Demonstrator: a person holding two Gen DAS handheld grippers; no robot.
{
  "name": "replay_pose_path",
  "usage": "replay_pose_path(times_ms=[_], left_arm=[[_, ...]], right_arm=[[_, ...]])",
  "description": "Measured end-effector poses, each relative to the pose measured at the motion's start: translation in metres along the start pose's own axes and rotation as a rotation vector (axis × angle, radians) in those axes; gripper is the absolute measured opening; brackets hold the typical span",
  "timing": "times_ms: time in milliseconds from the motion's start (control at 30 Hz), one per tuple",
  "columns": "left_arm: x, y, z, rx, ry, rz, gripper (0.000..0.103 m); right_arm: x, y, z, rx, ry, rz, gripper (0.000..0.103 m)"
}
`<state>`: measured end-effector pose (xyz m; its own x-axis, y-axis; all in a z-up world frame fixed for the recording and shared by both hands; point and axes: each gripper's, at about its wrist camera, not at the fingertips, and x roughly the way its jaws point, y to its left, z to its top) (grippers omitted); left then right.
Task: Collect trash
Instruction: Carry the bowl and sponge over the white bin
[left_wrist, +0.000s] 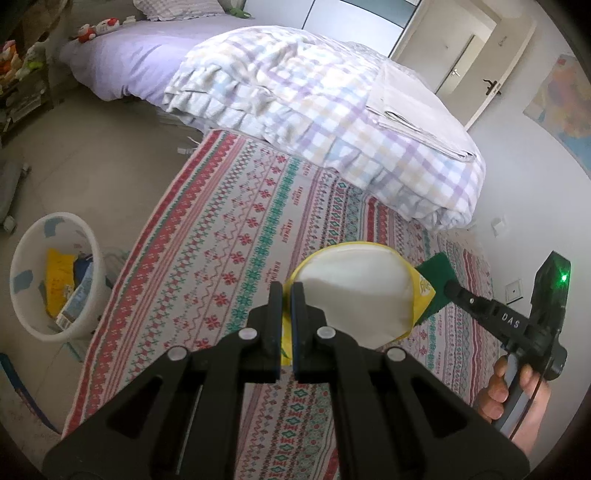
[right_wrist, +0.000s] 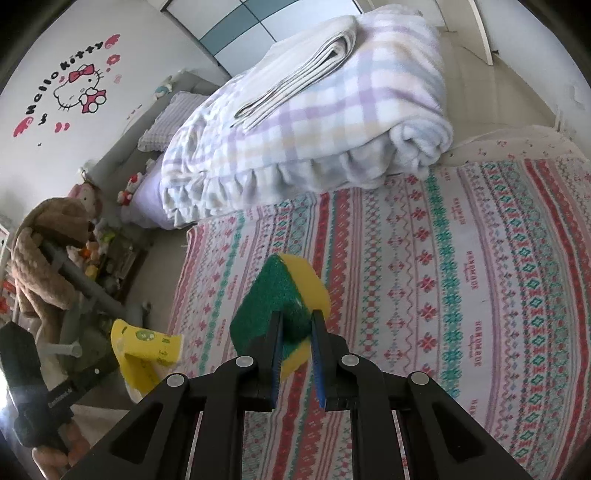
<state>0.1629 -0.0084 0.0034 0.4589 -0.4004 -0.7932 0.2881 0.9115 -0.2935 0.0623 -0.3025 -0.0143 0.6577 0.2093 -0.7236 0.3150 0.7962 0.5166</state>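
Left gripper (left_wrist: 287, 291): you have it clenched on the yellow packet (left_wrist: 351, 291), its jaws nearly together on the packet's near edge, so the white inside faces your camera and the packet hangs clear above the patterned rug (left_wrist: 229, 236).
Right gripper (right_wrist: 297, 319): you are grasping the sponge (right_wrist: 280, 295), jaws pinching its green scouring side with the yellow foam bulging past them; that grip looks firm enough for carrying.
Held items, counted: two, one per gripper, both lifted off the rug and close together, the sponge just beyond the packet in your left view.
Rug: it lies under both grippers and reaches the foot of the bed; I see no loose trash left on the part of it that shows.
White bin (left_wrist: 55, 277): one, standing on bare floor just off the rug's left edge, open side tipped toward you, likely so drops go in easily.
Bin contents: at least one yellow wrapper and one blue-printed pack; a firmer count I cannot give.
Likely step: carry both items off the rug to the bin.
Plaid duvet (left_wrist: 332, 110): one, bundled at the rug's far end, with one folded sheet (left_wrist: 413, 110) on top.
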Motion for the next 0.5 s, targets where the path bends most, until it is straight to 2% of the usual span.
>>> replay_pose_path(times_ms=[300,433,500], left_arm=[[-0.010,0.024,0.003,-0.020,-0.009,0.026,0.005],[-0.022,0.052,0.009,-0.077,-0.012,0.007,0.005],[-0.034,0.080,0.015,-0.130,-0.035,0.007,0.005]], right_arm=[[0.017,0.023,-0.015,-0.022,0.038,0.036,0.015],[0.025,0.037,-0.023,-0.026,0.056,0.070,0.015],[0.031,0.047,-0.028,-0.035,0.068,0.090,0.015]])
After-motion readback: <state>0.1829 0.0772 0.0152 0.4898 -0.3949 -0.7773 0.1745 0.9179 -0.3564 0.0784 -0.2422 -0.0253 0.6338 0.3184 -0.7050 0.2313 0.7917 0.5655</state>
